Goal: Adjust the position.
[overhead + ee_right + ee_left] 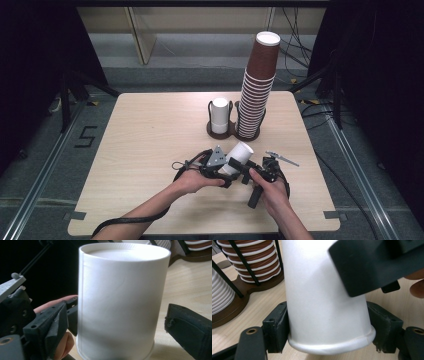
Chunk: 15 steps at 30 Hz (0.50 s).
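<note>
At the near edge of the table (pixel 140 130), the person's two forearms come in from below, each hand on a gripper. The left gripper (pixel 226 169) is closed on the rim end of a white paper cup (pixel 238 156); in the left gripper view its two black pads (pixel 277 326) press against the cup (pixel 324 307) from both sides just above the rolled rim. The cup lies tilted between the two hands, near the middle of the table's near half, its base pointing up and away to the right.

The right gripper (pixel 256 172) sits just right of the cup. In the right gripper view the cup (pixel 120 302) stands between its jaws with its flat base uppermost, and a clear gap shows between the cup's wall and the right-hand pad (pixel 190 332), so this gripper stands open with no grip on the cup.

Farther off, right of centre, a dark brown two-slot holder (pixel 221 133) carries a short stack of white cups (pixel 219 114) on its left and a tall, leaning stack of brown cups (pixel 256 90) on its right.
</note>
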Tool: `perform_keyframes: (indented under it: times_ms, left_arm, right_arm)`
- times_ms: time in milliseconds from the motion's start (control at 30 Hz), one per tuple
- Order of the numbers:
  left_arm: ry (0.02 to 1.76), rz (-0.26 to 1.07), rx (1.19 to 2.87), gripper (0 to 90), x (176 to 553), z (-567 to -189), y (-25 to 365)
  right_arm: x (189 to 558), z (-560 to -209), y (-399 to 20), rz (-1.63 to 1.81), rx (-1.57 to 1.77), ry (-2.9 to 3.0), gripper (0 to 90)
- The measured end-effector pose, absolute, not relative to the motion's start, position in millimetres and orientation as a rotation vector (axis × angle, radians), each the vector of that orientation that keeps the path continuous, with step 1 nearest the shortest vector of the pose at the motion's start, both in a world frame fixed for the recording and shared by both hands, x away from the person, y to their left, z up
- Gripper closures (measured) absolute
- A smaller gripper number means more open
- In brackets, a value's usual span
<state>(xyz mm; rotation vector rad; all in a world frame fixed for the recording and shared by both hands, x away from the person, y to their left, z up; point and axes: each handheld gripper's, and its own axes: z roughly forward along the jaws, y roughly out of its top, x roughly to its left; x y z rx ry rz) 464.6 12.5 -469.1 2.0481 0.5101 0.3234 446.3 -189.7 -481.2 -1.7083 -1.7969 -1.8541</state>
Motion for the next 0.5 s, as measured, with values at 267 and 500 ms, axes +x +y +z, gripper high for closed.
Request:
perform_keyframes:
  times_ms: [267,500]
  left_arm:
    - [0.509,0.339,2.066,26.2,464.4,-467.5,20.1]
    - [0.504,0.358,2.091,26.2,463.8,-462.0,35.0]
  right_arm:
    - [442.1,-473.7,-192.8,-1.835,-1.681,-1.847,3.9]
    - [433.4,-469.0,-202.2,-1.806,-1.624,-1.927,4.9]
